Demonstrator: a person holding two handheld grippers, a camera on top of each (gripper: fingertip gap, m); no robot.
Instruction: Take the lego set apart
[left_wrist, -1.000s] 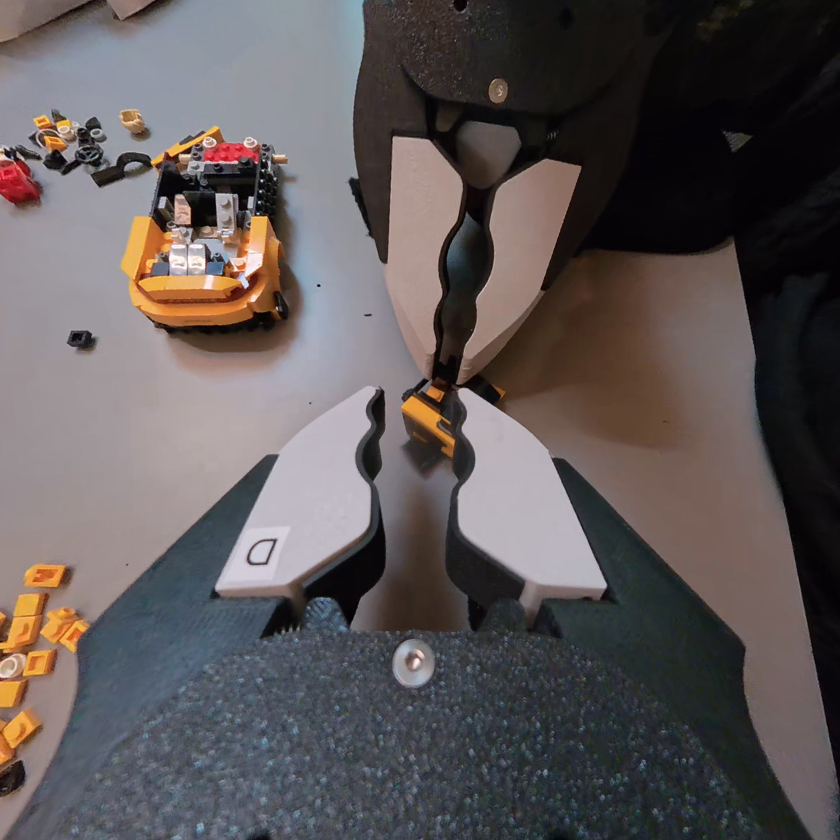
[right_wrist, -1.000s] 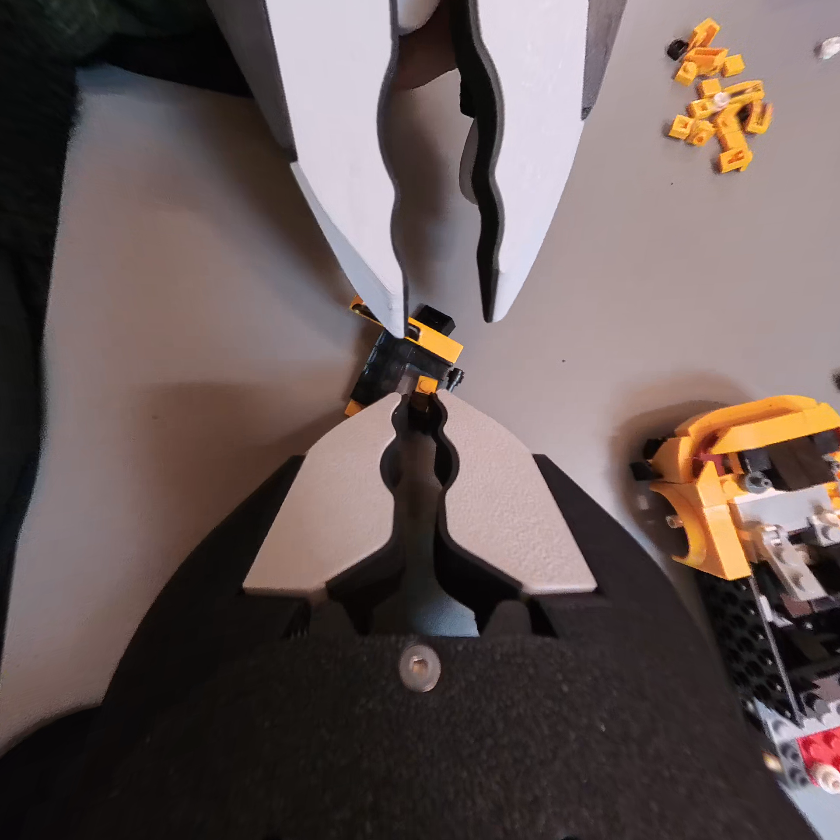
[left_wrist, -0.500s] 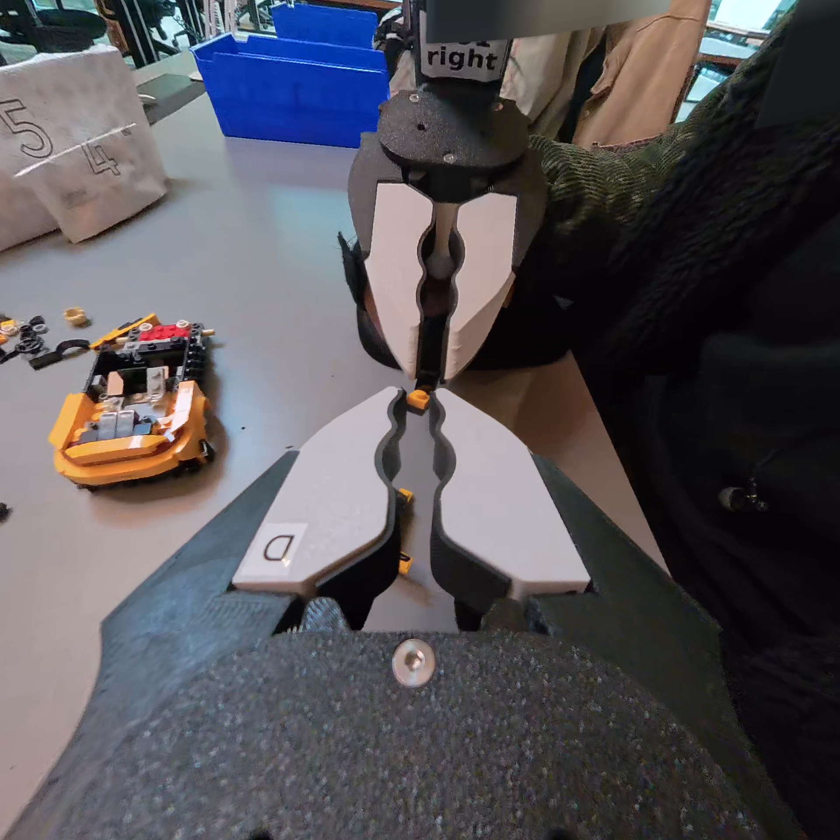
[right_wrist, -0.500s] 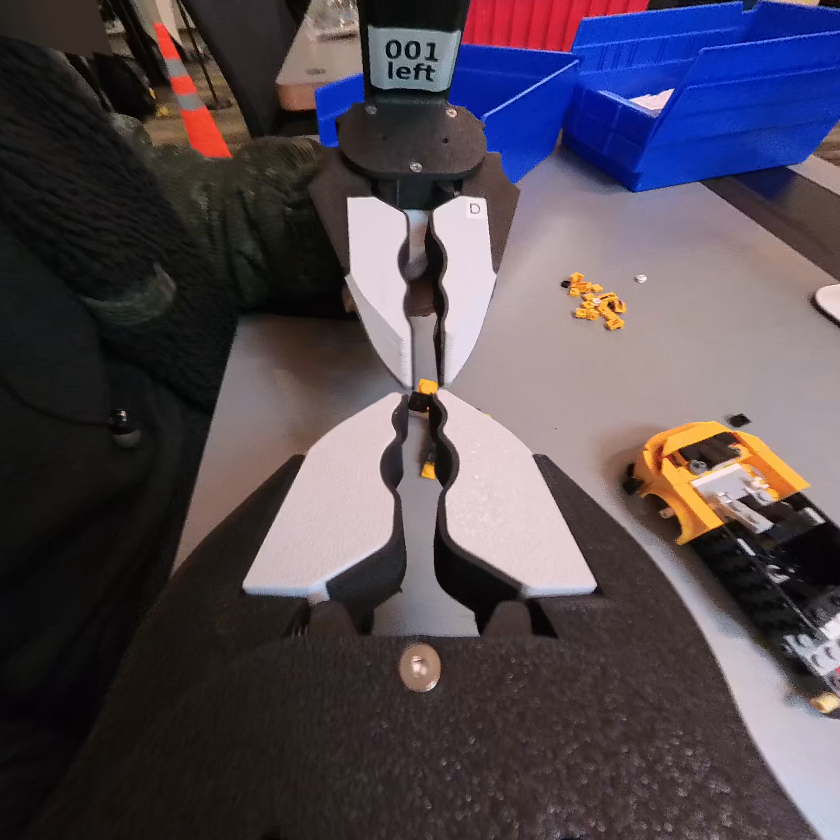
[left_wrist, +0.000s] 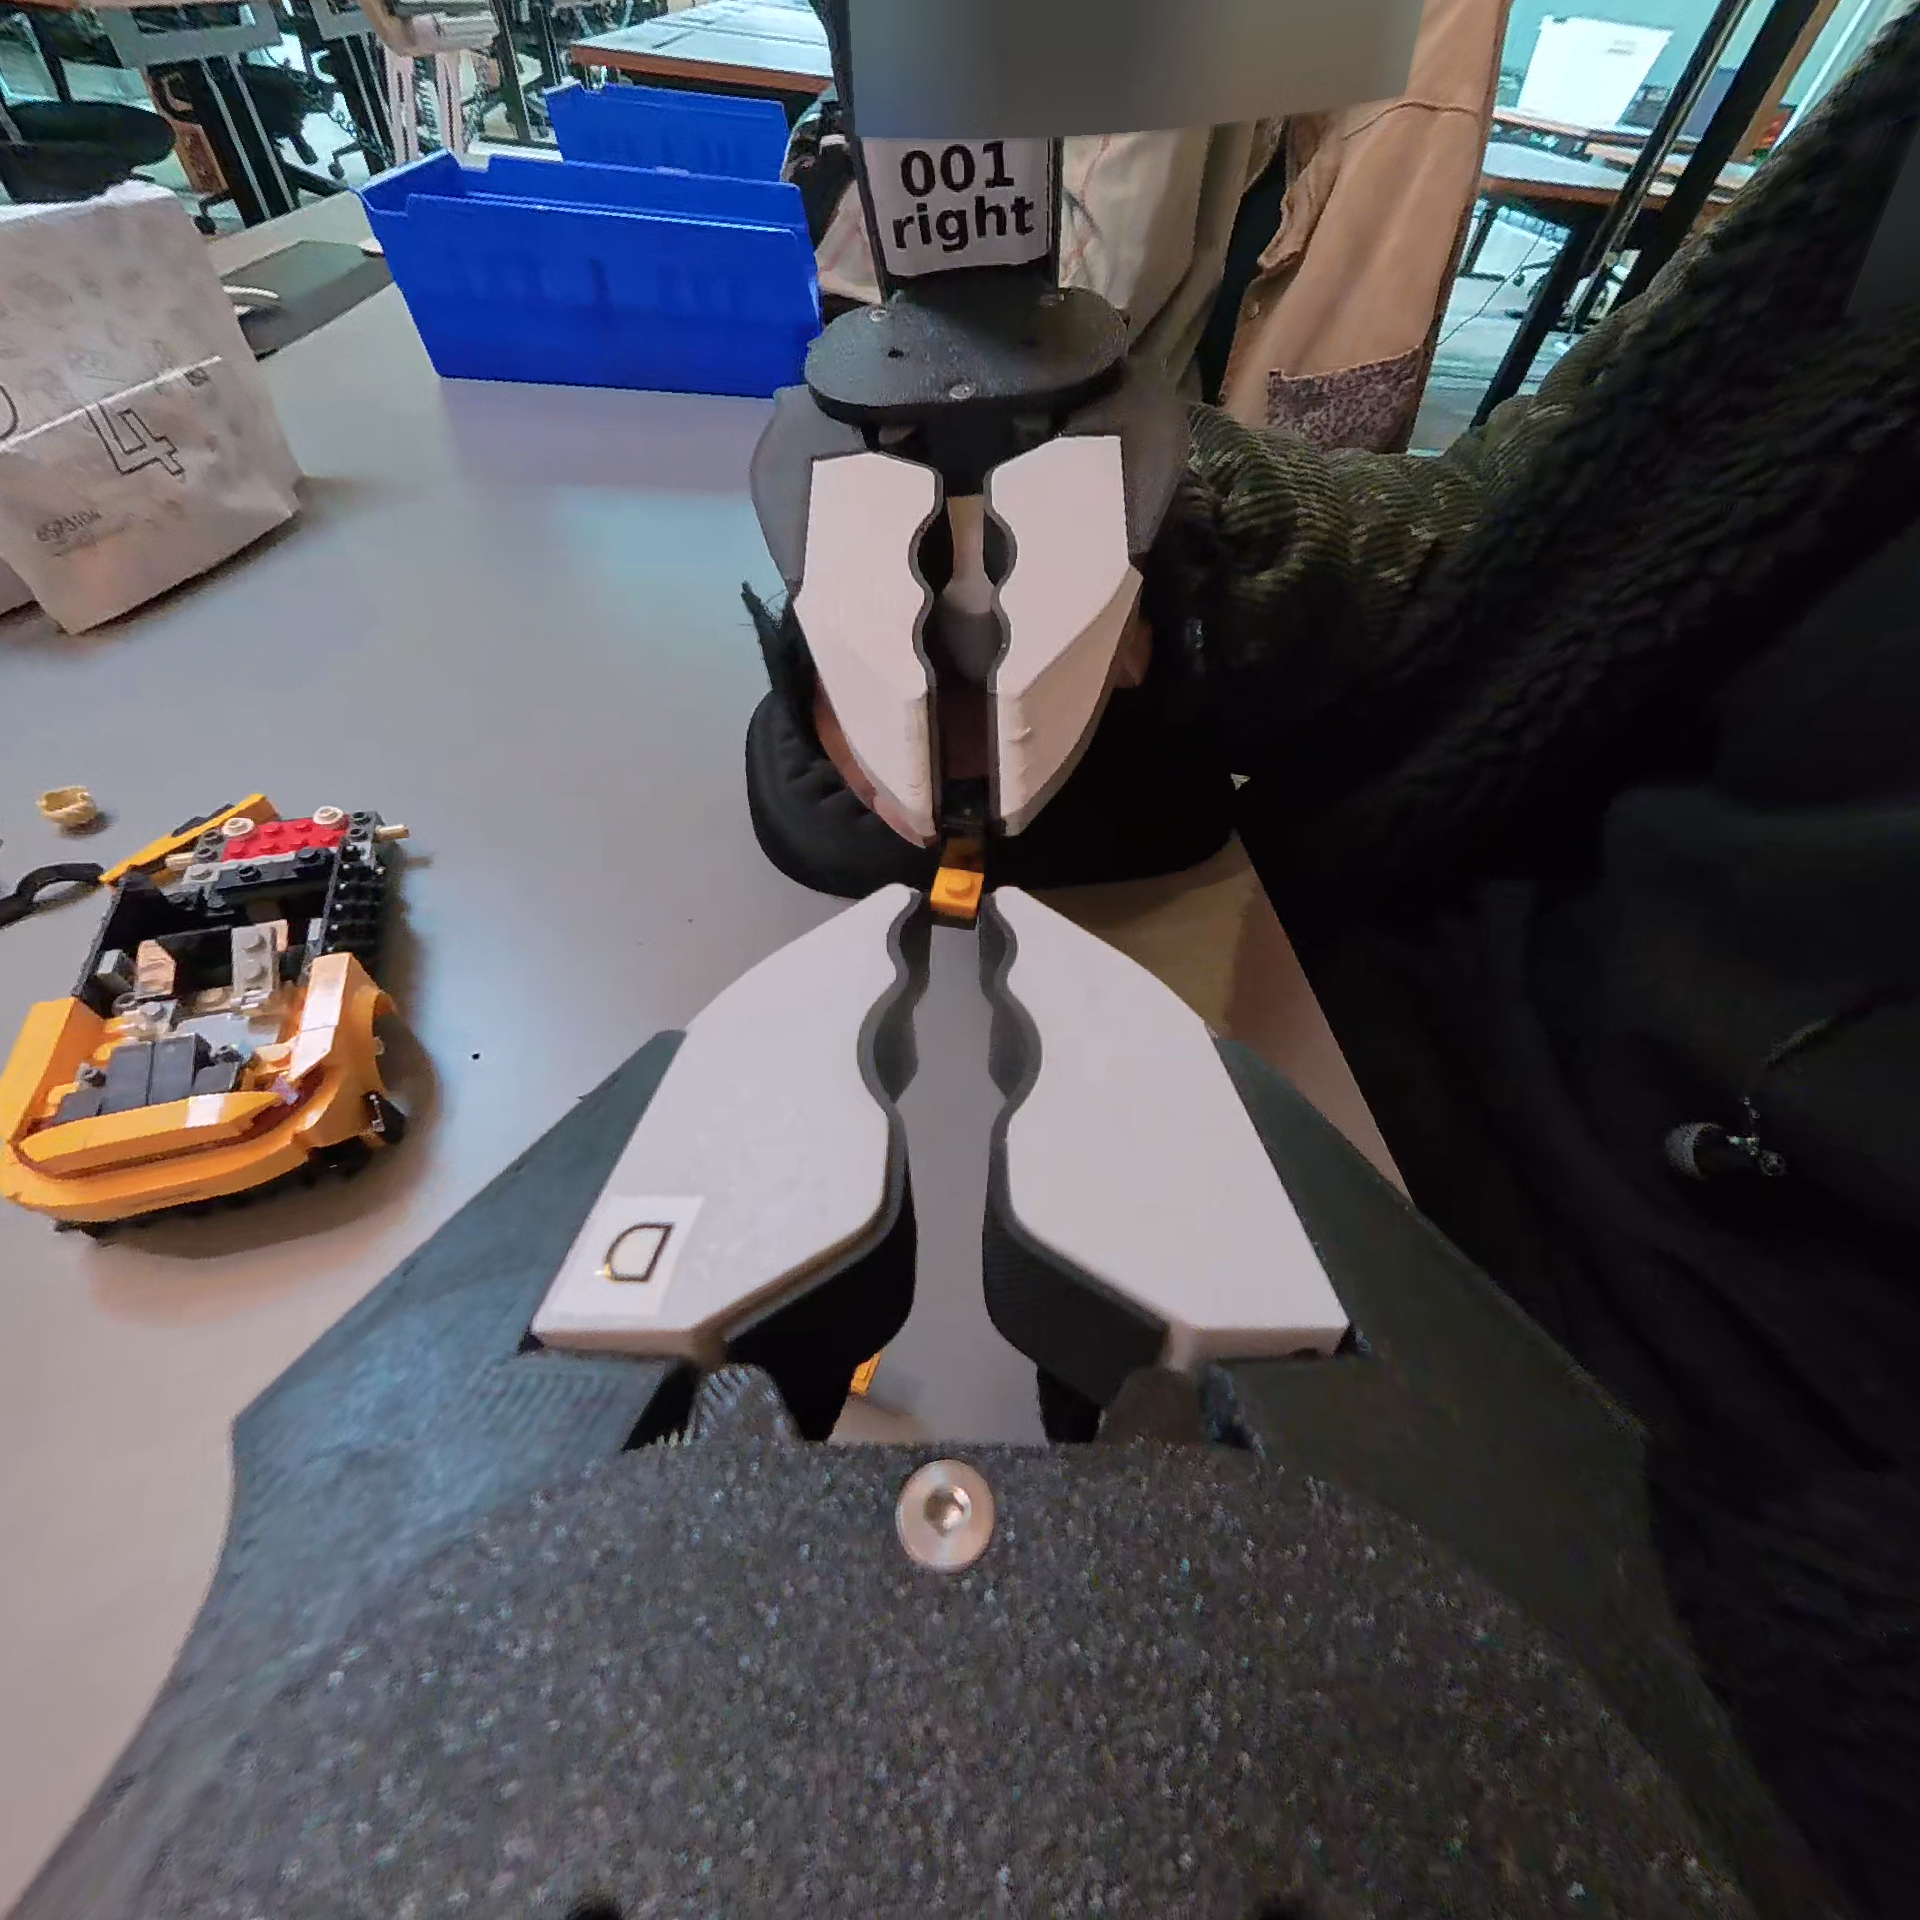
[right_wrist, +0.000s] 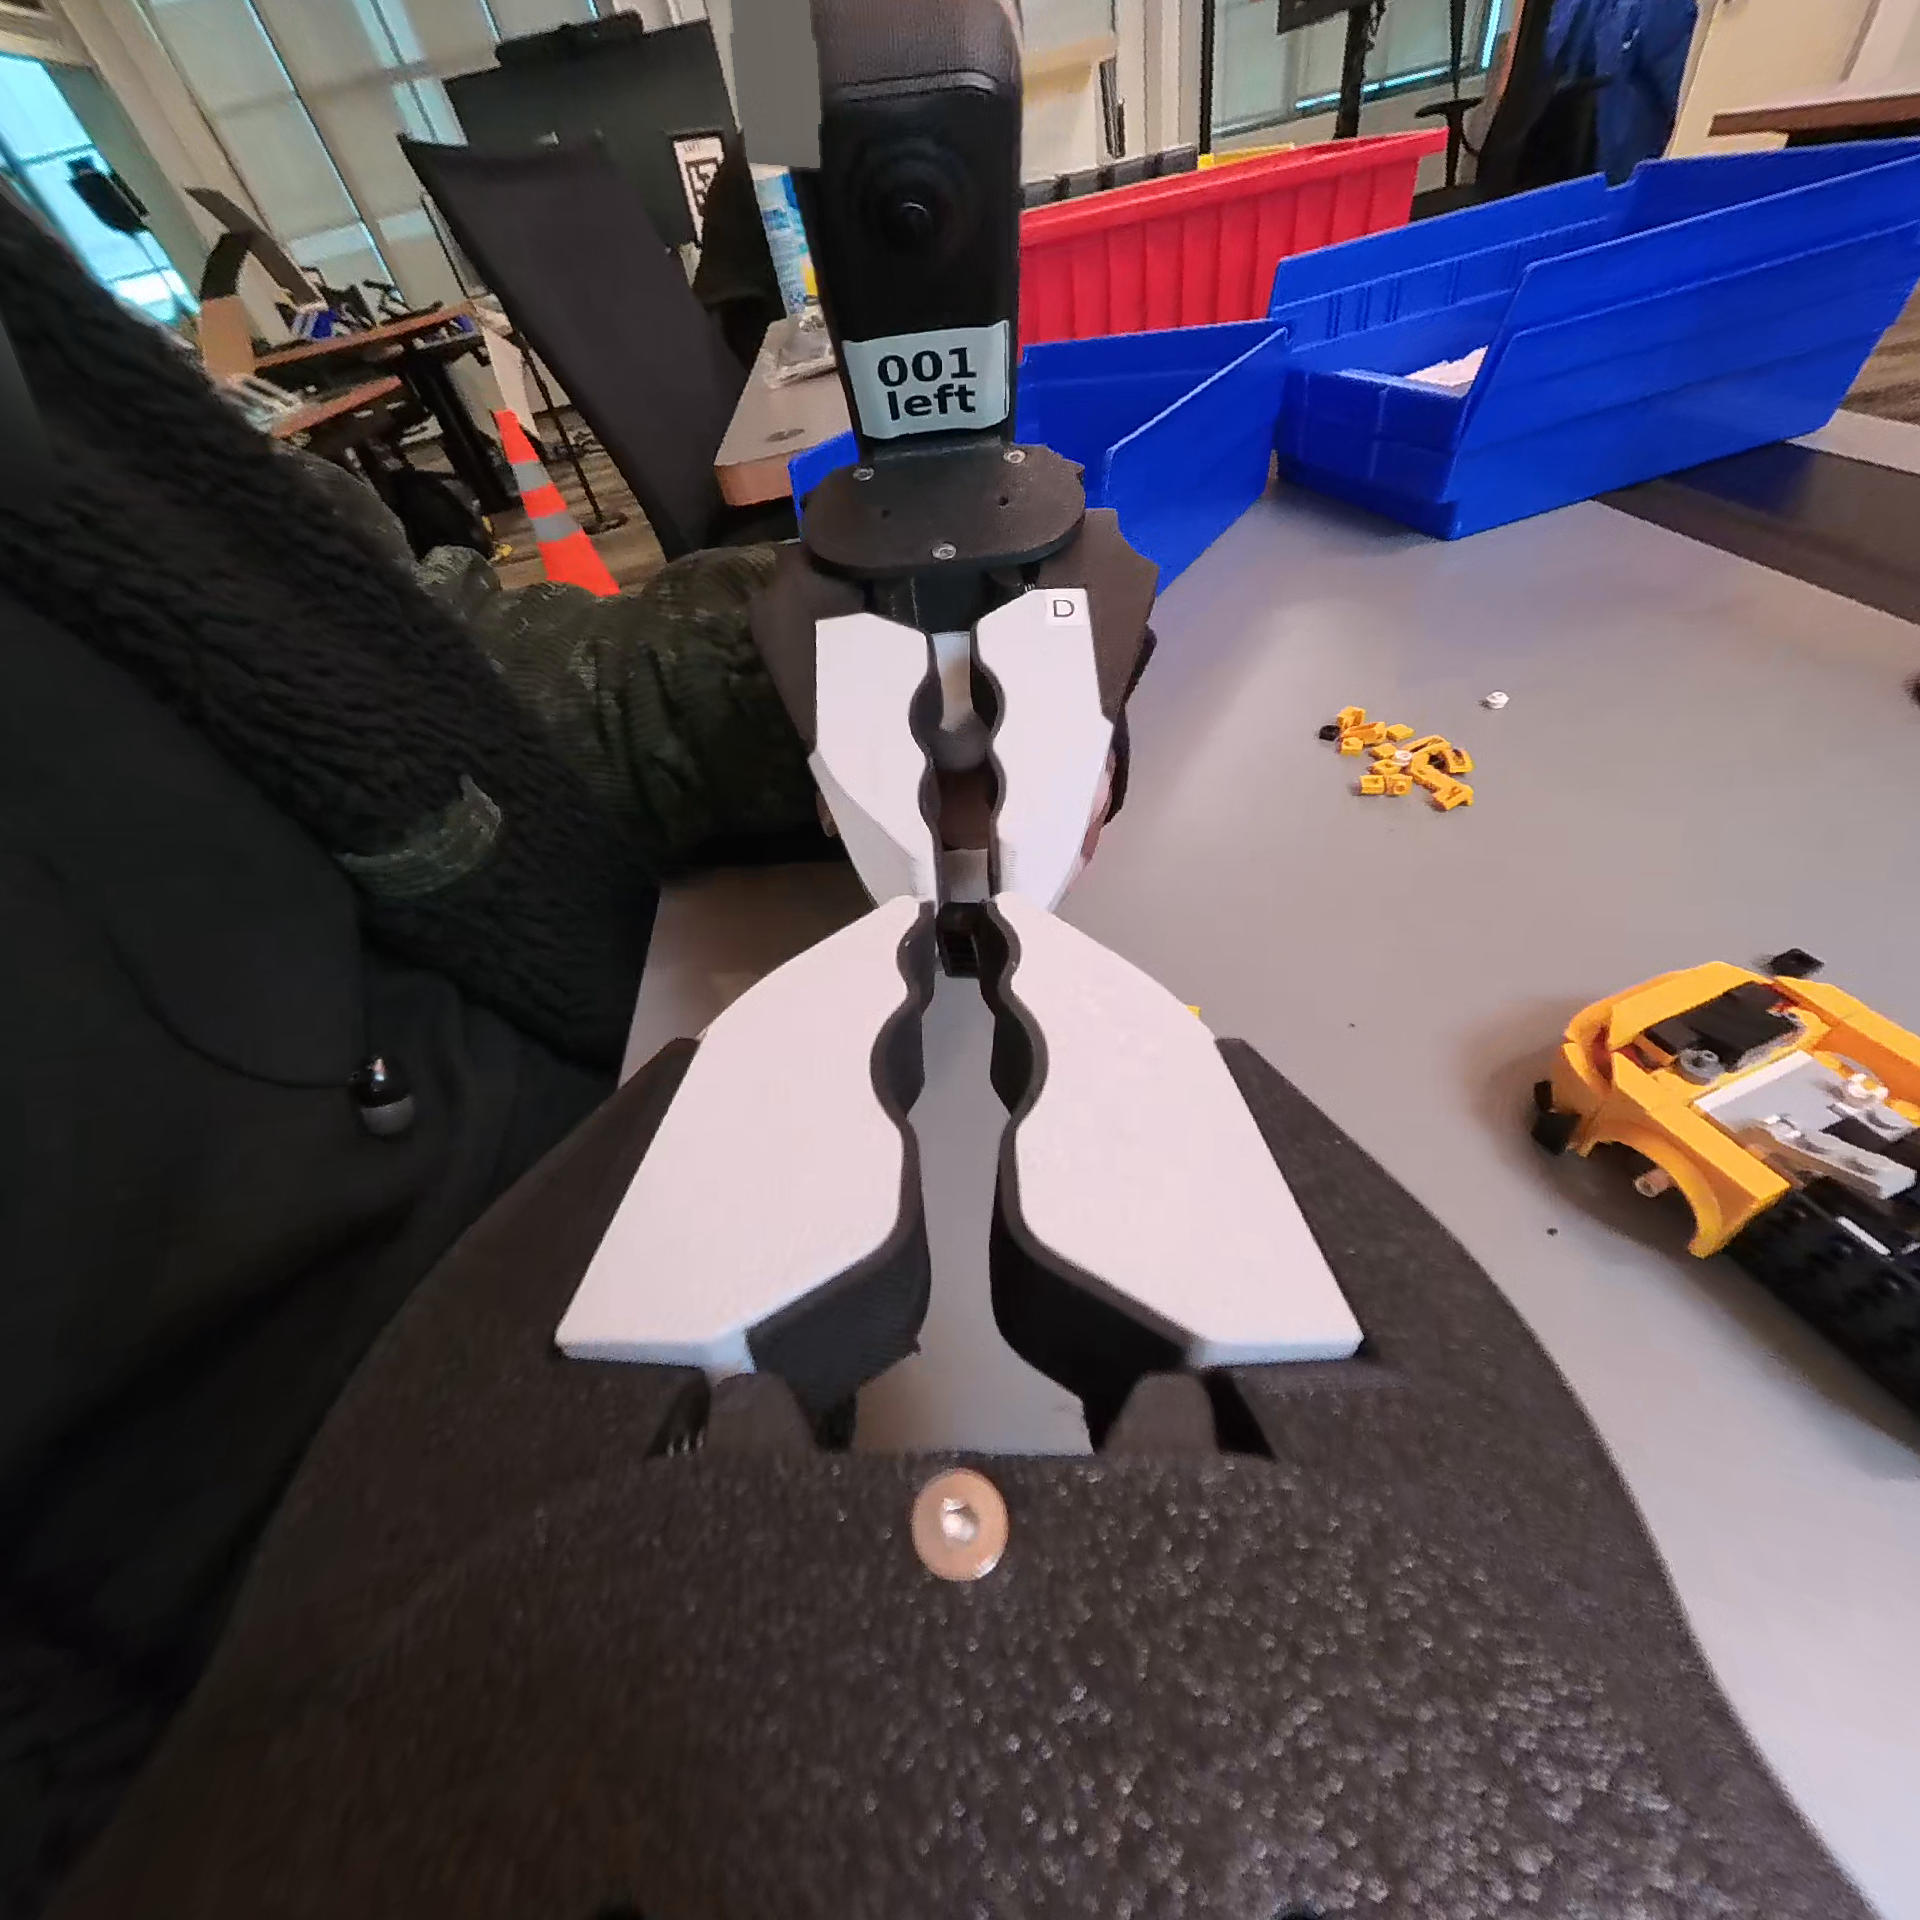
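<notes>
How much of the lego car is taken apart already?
Partly. Done: a pile of loose orange pieces lies on the table. In hand: the left gripper and right gripper meet tip to tip, both pinching one small orange-and-black chunk. Left: most of the orange car, its body and black base together.

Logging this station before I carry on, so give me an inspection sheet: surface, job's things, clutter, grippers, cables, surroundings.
Surface: grey table, flat and bare in the middle.
Job's things: half-stripped orange toy car; small orange piece and black piece pinched in the air between the tips.
Clutter: pile of loose orange bits; white paper bag.
Grippers: left gripper shut on the orange piece; right gripper shut on the black piece, tip to tip.
Cables: nothing seen.
Surroundings: blue bins, red bin, traffic cone.
</notes>
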